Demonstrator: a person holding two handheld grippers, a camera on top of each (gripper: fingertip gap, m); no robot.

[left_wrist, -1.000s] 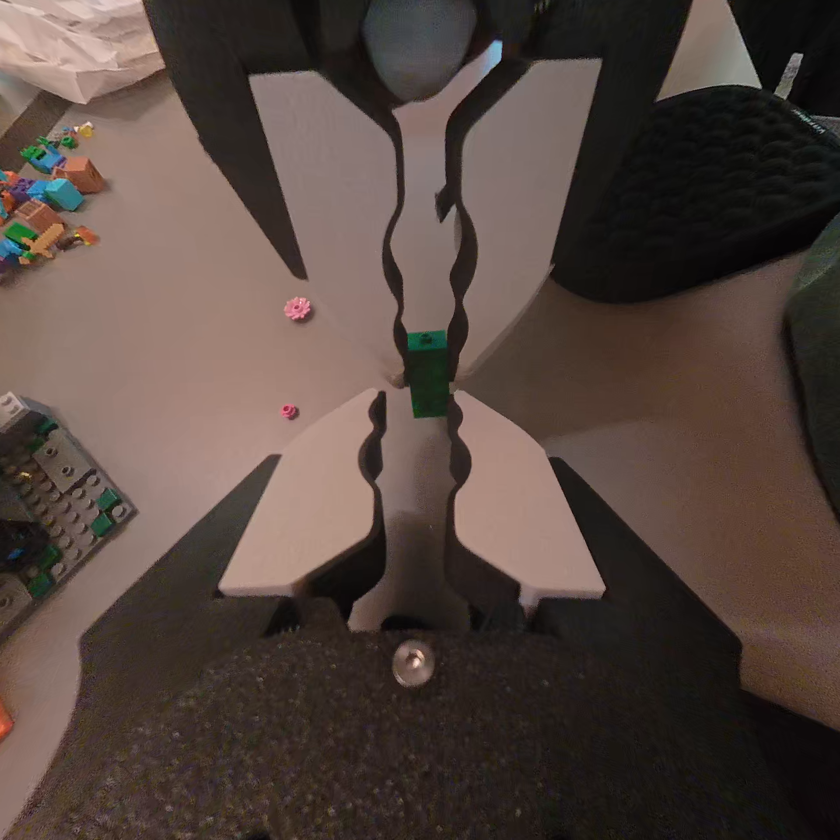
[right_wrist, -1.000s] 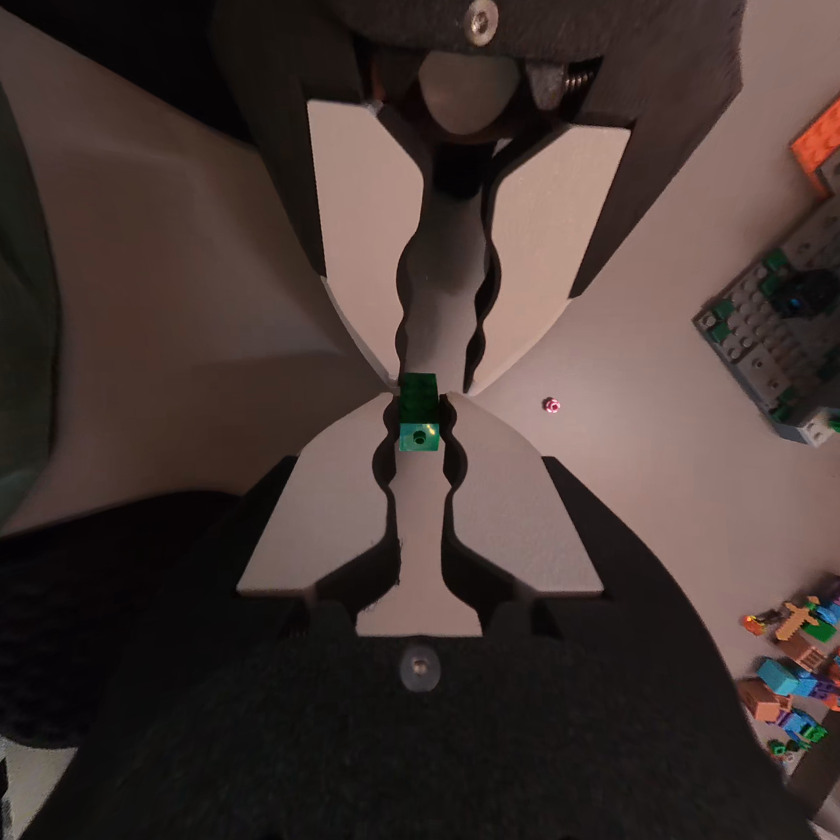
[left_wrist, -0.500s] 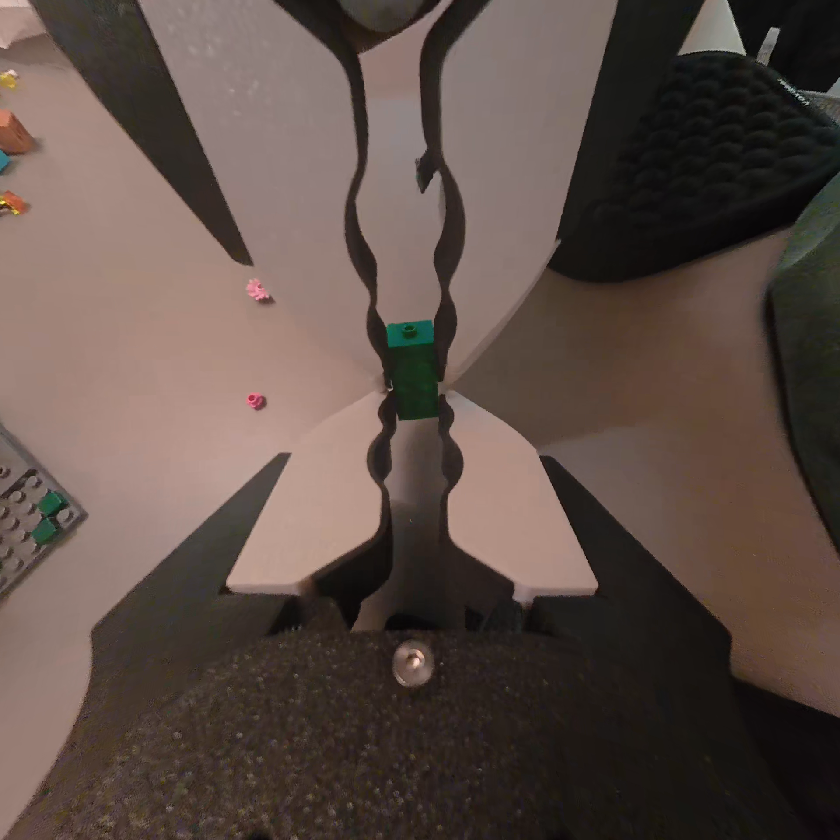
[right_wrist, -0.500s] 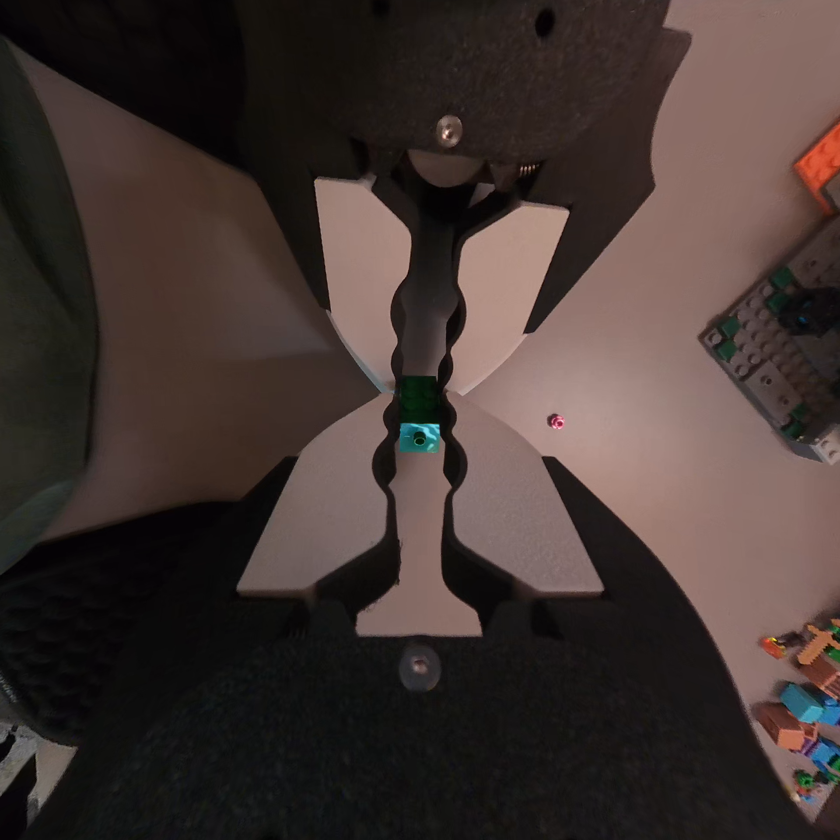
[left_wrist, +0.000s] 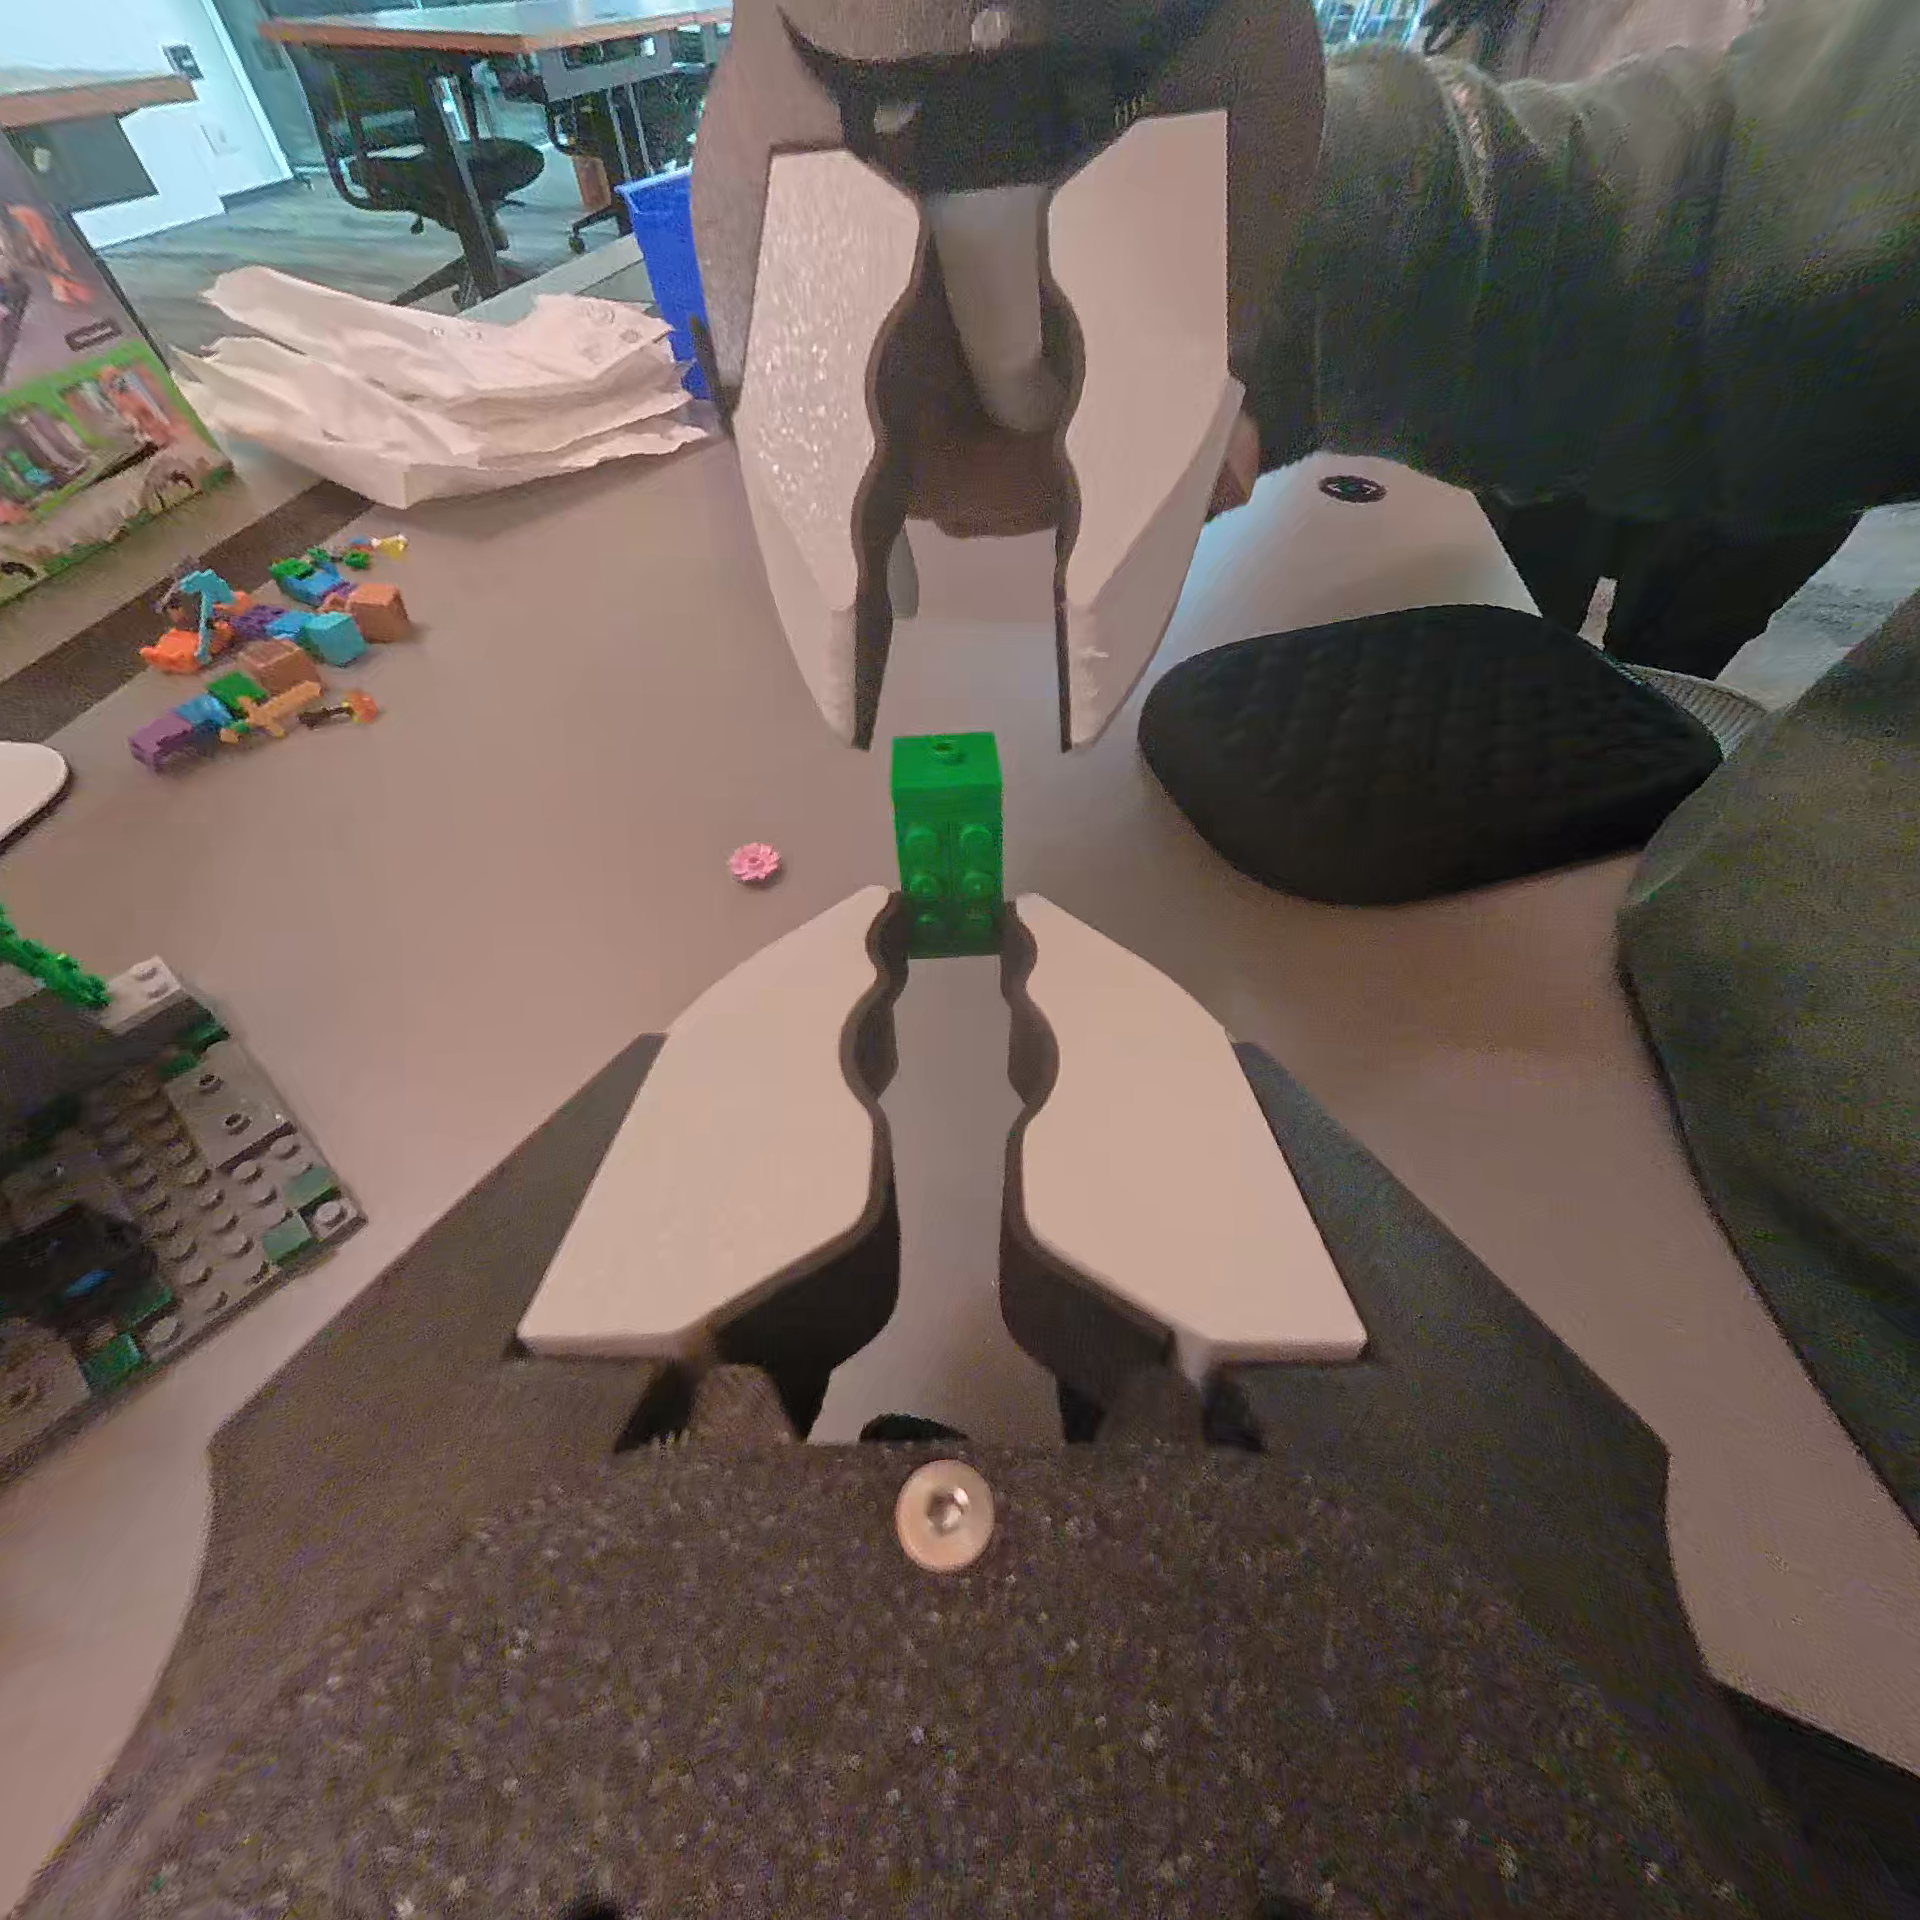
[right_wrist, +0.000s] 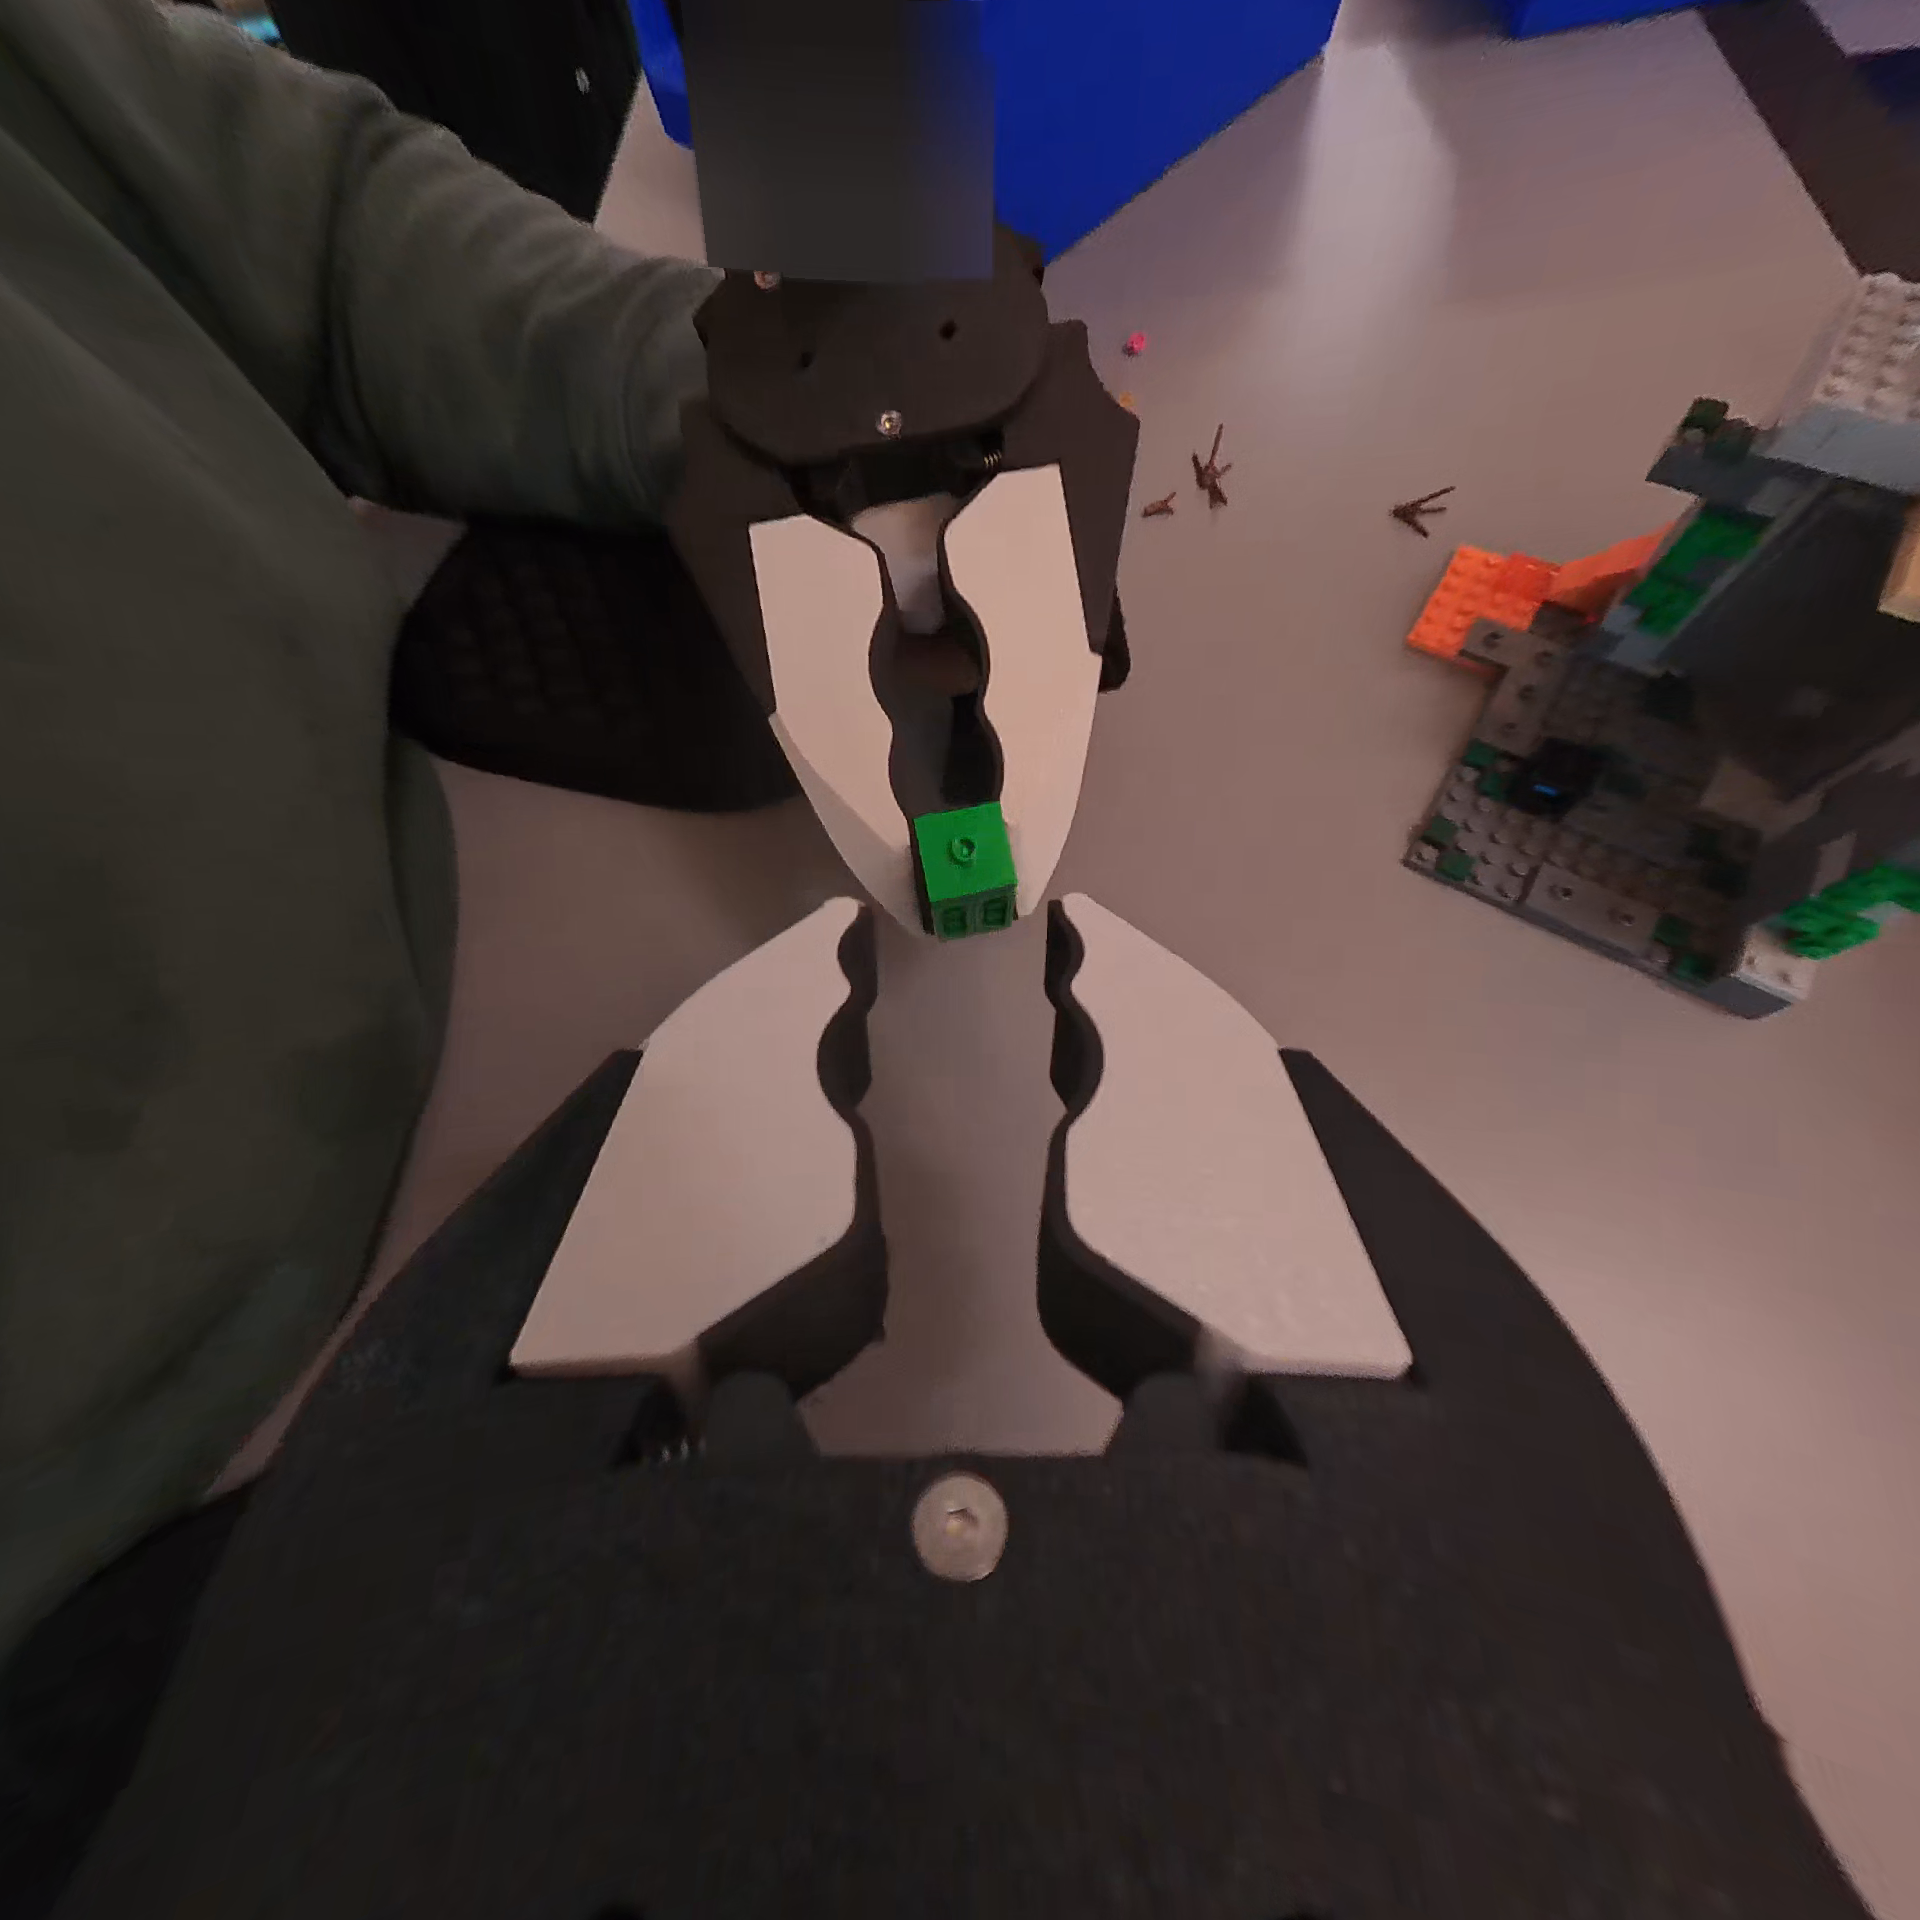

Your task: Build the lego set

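A tall green brick stack [left_wrist: 948,831], with side studs and one stud on top, stands between the tips of my left gripper [left_wrist: 951,914], which is shut on its lower end. It also shows in the right wrist view [right_wrist: 964,862], gripped by the facing left gripper. My right gripper [right_wrist: 956,912] is open and empty, its tips just short of the stack and not touching it. In the left wrist view the right gripper [left_wrist: 964,740] hangs open just above the stack's top. Both are held above the grey table [left_wrist: 468,935].
The partly built model on its grey baseplate [right_wrist: 1538,831] stands at the right, and at the left edge in the left wrist view [left_wrist: 239,1174]. Loose bricks [left_wrist: 270,655], a pink flower piece [left_wrist: 753,862], white paper bags [left_wrist: 436,384], a set box [left_wrist: 73,416] and a black cushion [left_wrist: 1423,748] lie around. The grippers are tip to tip, or close to it. The pink flower piece [left_wrist: 753,862] is about 12 cm from both grippers' fingertips.
Both grippers were clamped on the green stack. The right one has opened, let go and drawn back. The left keeps hold, and both views have tilted up from the table.
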